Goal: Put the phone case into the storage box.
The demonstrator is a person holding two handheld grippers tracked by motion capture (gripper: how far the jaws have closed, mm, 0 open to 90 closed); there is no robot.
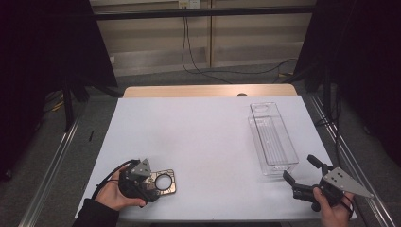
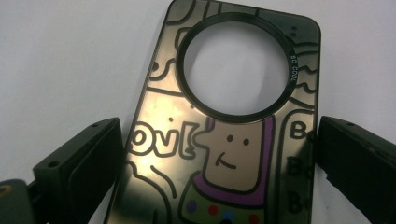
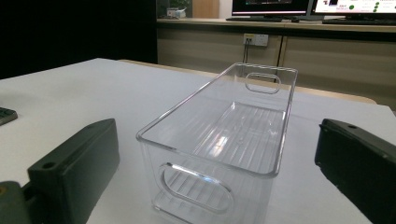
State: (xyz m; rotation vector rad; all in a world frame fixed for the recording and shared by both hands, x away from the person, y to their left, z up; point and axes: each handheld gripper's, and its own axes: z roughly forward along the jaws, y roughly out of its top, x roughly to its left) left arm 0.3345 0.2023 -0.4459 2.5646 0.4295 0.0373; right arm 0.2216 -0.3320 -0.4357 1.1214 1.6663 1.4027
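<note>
Both long edges of phone case [image 2: 219, 140] between spread left hand-held gripper [image 2: 219, 163] jaws.

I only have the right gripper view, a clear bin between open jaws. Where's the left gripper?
Observer: The left gripper is at the table's near left corner, over a phone case.
Operator: Has it gripped the case?
Observer: Not yet; its jaws stand open along the case's two long edges.
Operator: How does the case lie?
Observer: Flat on the table, with its round-hole end away from the gripper.
</note>
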